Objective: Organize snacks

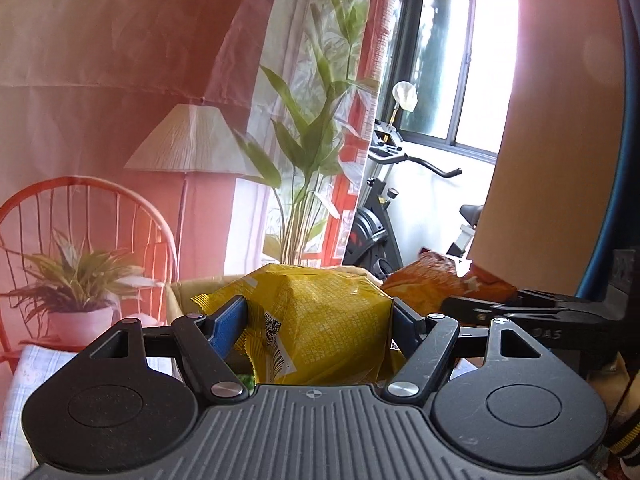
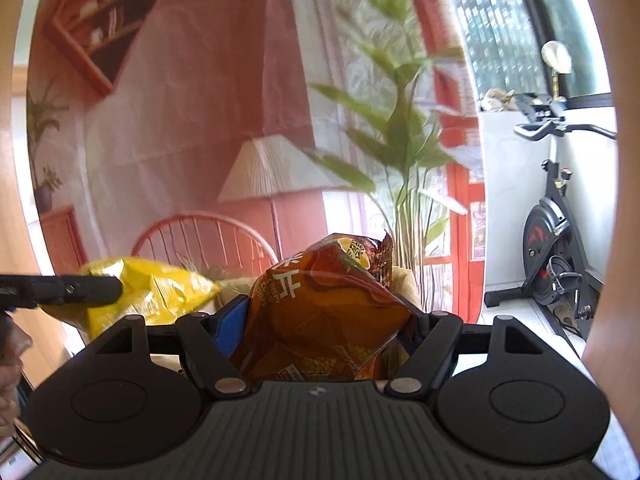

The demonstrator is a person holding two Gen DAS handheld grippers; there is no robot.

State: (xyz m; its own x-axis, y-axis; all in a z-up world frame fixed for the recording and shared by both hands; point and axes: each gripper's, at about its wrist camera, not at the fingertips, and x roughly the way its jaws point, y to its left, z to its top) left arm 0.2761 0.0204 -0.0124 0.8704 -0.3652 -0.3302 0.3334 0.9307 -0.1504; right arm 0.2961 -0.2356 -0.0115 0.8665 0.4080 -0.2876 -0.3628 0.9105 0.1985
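Two snack bags are being carried side by side above a cardboard box (image 1: 188, 292): a yellow bag (image 1: 320, 320) is sitting pinched between the blue pads of the left hand-held gripper (image 1: 318, 316), while the right hand-held gripper (image 2: 326, 320) is clamping a brown corn-chip bag (image 2: 320, 312). Both air-filled packets are bulging between the jaws, so a harder squeeze is risking a burst seam or crushed chips, and the slick film could be slipping free before either bag is lowered into the box.

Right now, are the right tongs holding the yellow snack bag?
No, the right tongs are clamped on the orange-brown corn chips bag; the yellow snack bag sits off to their left.
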